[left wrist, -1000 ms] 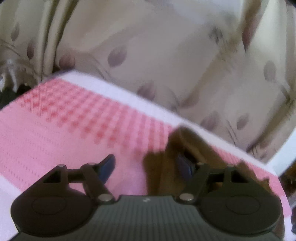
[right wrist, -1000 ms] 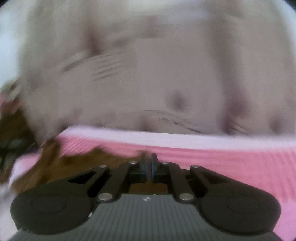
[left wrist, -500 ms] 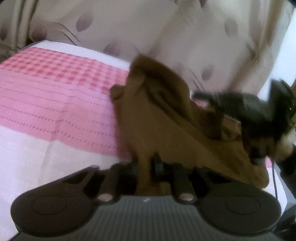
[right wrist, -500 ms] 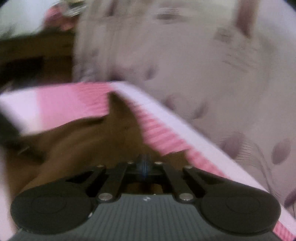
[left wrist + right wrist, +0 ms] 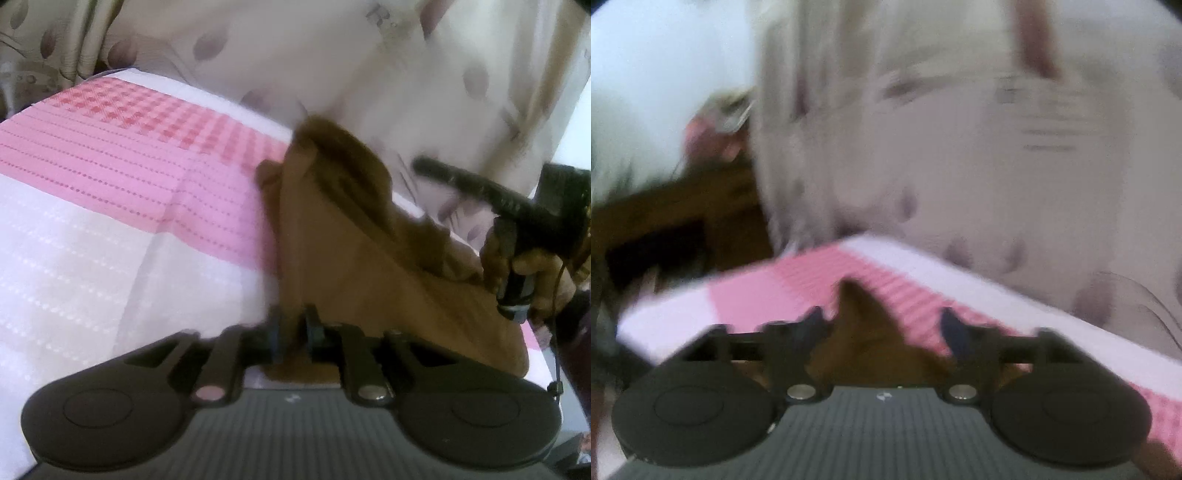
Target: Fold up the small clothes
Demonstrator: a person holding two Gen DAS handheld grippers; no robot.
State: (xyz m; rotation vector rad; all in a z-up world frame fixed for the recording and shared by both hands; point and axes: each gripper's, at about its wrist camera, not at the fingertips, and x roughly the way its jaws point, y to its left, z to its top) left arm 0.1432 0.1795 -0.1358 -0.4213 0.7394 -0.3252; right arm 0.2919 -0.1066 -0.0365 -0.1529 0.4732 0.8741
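- Two grippers work one brown garment on a pink-and-white cloth covering what looks like a bed.
- Left of the left fingers, the cloth lies flat, with a red checked band far ahead near the curtain.
- Left gripper: its fingers are drawn close together, pinching the near edge of the garment between them.
- Ahead and right of those fingers, the garment rises in a rumpled ridge and runs toward the curtain; its right part spreads out toward the other tool.
- Far right in the left view, a hand grips the handle of the right gripper, which reaches over the garment's far side.
- Right gripper, own view, heavily blurred: its fingers are spread wide, with a peak of the garment between them; no contact with either finger can be made out.
- Beyond the right fingers, the cloth ends at its white border, with the curtain behind.
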